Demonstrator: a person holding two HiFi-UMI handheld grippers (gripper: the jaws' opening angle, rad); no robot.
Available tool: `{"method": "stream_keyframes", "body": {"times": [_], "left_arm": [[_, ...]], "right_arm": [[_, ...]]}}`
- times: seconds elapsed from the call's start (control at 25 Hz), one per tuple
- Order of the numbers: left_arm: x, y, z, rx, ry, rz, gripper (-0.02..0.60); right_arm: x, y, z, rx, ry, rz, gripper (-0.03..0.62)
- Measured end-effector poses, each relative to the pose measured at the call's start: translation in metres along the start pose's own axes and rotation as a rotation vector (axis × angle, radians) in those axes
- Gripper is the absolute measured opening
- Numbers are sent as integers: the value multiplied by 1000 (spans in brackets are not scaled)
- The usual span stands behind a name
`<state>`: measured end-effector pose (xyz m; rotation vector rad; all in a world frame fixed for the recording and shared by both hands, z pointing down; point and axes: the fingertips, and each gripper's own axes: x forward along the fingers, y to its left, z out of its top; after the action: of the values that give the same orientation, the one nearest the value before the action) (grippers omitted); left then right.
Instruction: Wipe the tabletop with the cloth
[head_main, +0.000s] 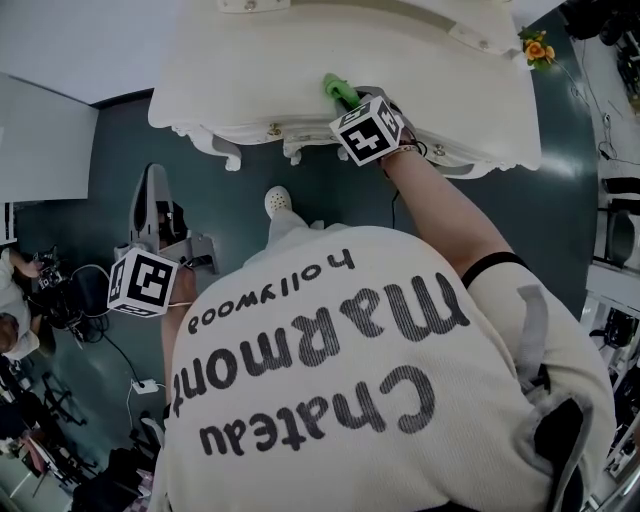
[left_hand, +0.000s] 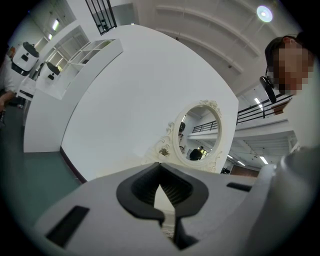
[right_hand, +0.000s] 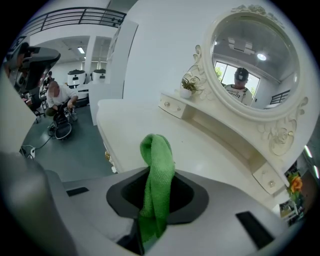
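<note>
The green cloth (right_hand: 157, 167) hangs bunched between the jaws of my right gripper (right_hand: 154, 192), which is shut on it. In the head view that gripper (head_main: 354, 104) is over the front edge of the white dressing table (head_main: 300, 55), with the cloth (head_main: 338, 89) poking out above the tabletop (right_hand: 205, 145); I cannot tell if it touches. My left gripper (head_main: 153, 188) is held low at my left side over the floor, away from the table. Its jaws (left_hand: 161, 189) are shut with nothing between them.
An oval mirror (right_hand: 254, 60) with an ornate frame stands at the back of the table, seen also in the left gripper view (left_hand: 200, 131). A small potted plant (right_hand: 187, 88) sits on the raised shelf. Orange flowers (head_main: 538, 46) are at the table's right end. A person (right_hand: 60, 99) crouches on the floor to the left.
</note>
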<state>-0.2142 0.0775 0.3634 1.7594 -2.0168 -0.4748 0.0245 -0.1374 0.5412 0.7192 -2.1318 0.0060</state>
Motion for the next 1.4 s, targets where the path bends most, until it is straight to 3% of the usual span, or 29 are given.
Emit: {"method": "stream_keyframes", "body": {"times": [0.84,1.4], "left_arm": [[-5,-18,-3,13,1,-34,8],[-9,-28,-39,-21,59,-24,8]], "right_arm": [[-28,-43,-46,120,20,-101,90],[-46,-65,-77,180,23,-128,89]]}}
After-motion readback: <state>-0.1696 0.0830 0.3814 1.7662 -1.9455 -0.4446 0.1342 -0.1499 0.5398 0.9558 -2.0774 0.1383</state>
